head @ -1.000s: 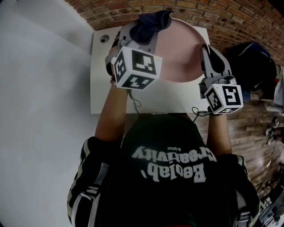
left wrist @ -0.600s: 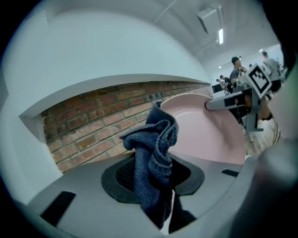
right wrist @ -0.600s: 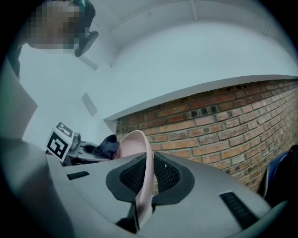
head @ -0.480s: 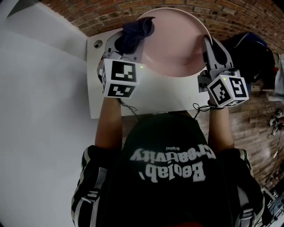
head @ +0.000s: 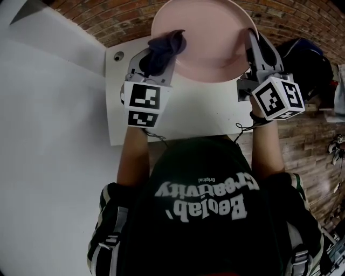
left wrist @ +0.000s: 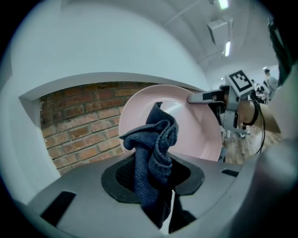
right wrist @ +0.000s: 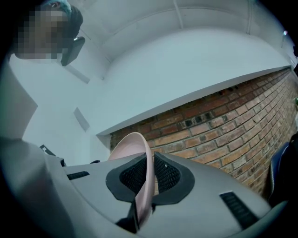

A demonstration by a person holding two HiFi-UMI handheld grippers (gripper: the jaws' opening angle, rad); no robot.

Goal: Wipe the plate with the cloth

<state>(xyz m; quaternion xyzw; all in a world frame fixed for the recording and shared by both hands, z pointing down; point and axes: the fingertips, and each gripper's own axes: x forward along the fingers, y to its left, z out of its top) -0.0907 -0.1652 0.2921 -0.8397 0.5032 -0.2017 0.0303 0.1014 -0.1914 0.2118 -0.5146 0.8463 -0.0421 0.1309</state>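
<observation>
A pink plate (head: 207,38) is held up off the white table (head: 183,116), tilted, with my right gripper (head: 252,40) shut on its right rim. In the right gripper view the plate (right wrist: 139,158) runs edge-on between the jaws. My left gripper (head: 156,56) is shut on a bunched dark blue cloth (head: 164,48), which lies against the plate's left edge. In the left gripper view the cloth (left wrist: 156,148) stands up from the jaws in front of the plate (left wrist: 191,125), and the right gripper (left wrist: 205,97) shows at the plate's far rim.
A brick floor (head: 124,16) lies beyond the table. A small round fitting (head: 118,55) sits at the table's far left corner. A dark bag (head: 307,64) rests on the floor to the right. White wall (left wrist: 116,42) rises behind.
The plate has been lifted and tilted further away from the table. My left gripper with the cloth has slid from the plate's top toward its left edge.
</observation>
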